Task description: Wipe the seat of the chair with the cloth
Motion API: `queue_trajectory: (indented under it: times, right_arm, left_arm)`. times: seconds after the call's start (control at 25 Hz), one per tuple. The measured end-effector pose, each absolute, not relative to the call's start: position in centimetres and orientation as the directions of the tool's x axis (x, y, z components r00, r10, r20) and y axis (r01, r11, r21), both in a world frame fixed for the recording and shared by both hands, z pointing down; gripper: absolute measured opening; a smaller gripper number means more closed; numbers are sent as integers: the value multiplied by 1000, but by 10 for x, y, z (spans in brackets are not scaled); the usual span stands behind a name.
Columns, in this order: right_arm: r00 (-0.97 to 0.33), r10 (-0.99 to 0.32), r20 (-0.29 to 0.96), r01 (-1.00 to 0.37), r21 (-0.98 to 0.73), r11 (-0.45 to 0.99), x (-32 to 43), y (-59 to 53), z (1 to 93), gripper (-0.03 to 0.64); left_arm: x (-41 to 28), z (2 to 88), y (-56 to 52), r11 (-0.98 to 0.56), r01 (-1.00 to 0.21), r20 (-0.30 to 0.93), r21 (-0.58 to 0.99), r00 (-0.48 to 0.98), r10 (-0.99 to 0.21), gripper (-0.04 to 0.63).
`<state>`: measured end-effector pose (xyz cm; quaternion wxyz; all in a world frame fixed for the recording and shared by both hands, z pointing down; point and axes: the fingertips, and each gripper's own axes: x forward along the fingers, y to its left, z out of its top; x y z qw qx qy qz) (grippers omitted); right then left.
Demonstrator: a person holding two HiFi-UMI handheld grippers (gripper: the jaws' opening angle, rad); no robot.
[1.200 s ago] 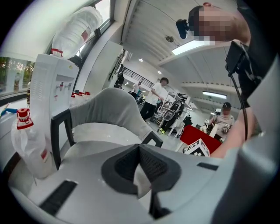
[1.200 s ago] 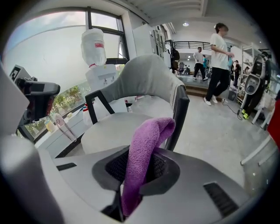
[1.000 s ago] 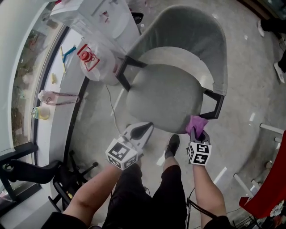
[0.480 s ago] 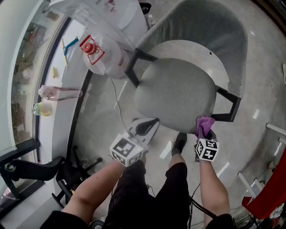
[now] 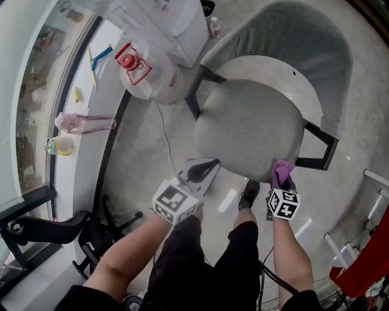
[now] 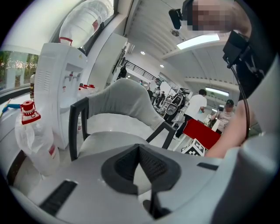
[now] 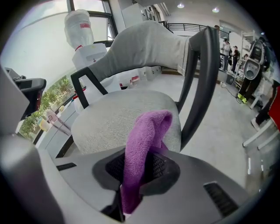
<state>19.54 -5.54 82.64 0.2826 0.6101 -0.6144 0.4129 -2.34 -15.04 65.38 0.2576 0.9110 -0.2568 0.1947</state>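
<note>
The grey chair seat (image 5: 249,130) fills the middle of the head view, its curved backrest (image 5: 292,42) on the far side. My right gripper (image 5: 281,181) is shut on a purple cloth (image 5: 281,171), which stands up out of the jaws at the seat's near right edge, beside the black armrest frame (image 5: 319,149). In the right gripper view the cloth (image 7: 146,140) droops forward over the seat (image 7: 113,118) from the right gripper (image 7: 140,164). My left gripper (image 5: 203,170) is shut and holds nothing, just short of the seat's near left edge (image 6: 105,140).
A water dispenser (image 5: 167,18) and a large plastic water bottle (image 5: 146,70) stand left of the chair. A thin cable (image 5: 165,146) runs across the floor. A black chair base (image 5: 91,240) lies at lower left, a red object (image 5: 371,261) at right. My shoe (image 5: 248,194) is under the seat's edge.
The head view has shifted, so the chair sits further right in frame. Both grippers stay at the seat's near edge, and the right one keeps hold of the cloth.
</note>
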Motion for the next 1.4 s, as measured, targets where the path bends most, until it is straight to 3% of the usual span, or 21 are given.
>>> queue_trajectory:
  times: [0.44,1.4]
  right_arm:
    - [-199,-493,847,-969,-245,-29,118,-80,825,64]
    - [-281,-486,827,-947,-320,3,-7,-141,823,69]
  left_arm:
    - [-49,652,-158,-737,-573,494,360,787,-370,7]
    - [-116,647,-185,-714,-584,480,386,789,-385,8]
